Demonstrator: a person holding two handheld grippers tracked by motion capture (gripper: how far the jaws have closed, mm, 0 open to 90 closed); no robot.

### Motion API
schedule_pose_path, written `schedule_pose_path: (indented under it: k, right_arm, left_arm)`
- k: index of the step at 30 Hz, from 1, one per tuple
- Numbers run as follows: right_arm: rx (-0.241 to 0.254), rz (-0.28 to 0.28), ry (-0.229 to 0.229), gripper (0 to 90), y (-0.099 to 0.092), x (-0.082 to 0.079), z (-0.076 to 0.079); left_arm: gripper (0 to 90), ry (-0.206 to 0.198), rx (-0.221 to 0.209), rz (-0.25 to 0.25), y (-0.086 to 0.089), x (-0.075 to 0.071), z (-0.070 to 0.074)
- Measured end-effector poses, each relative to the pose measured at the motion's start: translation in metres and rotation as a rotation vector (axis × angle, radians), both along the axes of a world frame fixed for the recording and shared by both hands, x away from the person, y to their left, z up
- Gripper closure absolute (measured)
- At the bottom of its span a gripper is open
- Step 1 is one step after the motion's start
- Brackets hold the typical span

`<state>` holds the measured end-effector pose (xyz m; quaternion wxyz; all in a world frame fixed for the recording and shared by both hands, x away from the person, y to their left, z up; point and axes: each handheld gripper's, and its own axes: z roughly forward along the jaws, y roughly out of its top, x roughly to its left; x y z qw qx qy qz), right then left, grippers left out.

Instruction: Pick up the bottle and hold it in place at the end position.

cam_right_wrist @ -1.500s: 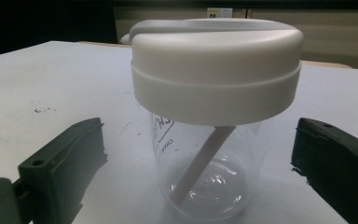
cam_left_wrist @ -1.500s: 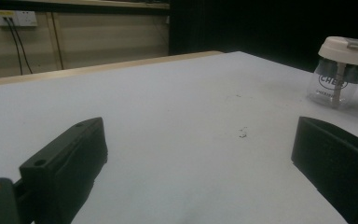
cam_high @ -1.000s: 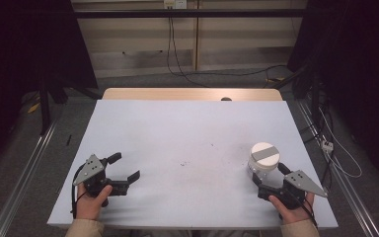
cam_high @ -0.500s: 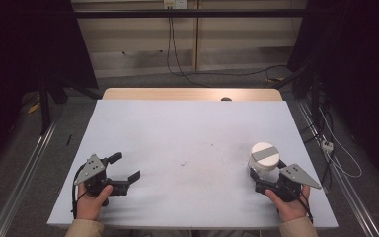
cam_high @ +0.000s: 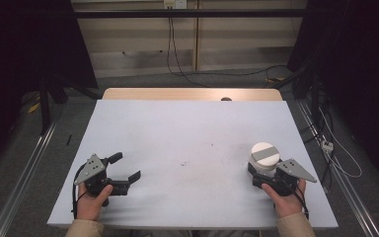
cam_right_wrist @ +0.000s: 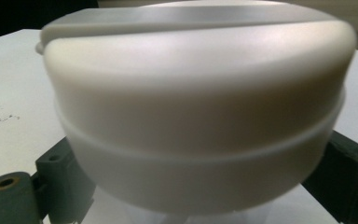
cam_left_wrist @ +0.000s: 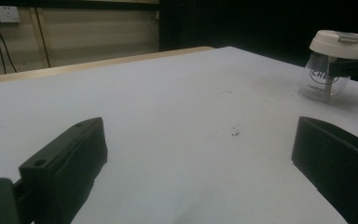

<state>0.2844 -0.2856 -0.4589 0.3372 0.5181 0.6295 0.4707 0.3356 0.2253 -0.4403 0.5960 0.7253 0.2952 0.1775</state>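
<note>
Two grippers sit low in the high view: the left gripper (cam_high: 127,168) rests at lower left with jaws wide apart, while the right gripper (cam_high: 257,177), jaws just closing, brackets the clear white-lidded plastic jar (cam_high: 263,159) at lower right on the white table (cam_high: 187,133).

jar (cam_high: 264,160) between right tool (cam_high: 260,178) jaws
</note>
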Motion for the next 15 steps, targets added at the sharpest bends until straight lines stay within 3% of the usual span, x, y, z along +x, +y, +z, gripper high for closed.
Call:
schedule_pose_path:
  k: [15]
  right_arm:
    - [-0.020,0.001,-0.002,12.6,0.0068,0.0068,-0.0001]
  left_arm:
    - [2.9,0.006,-0.007,0.002,0.0002,0.0004,-0.0001]
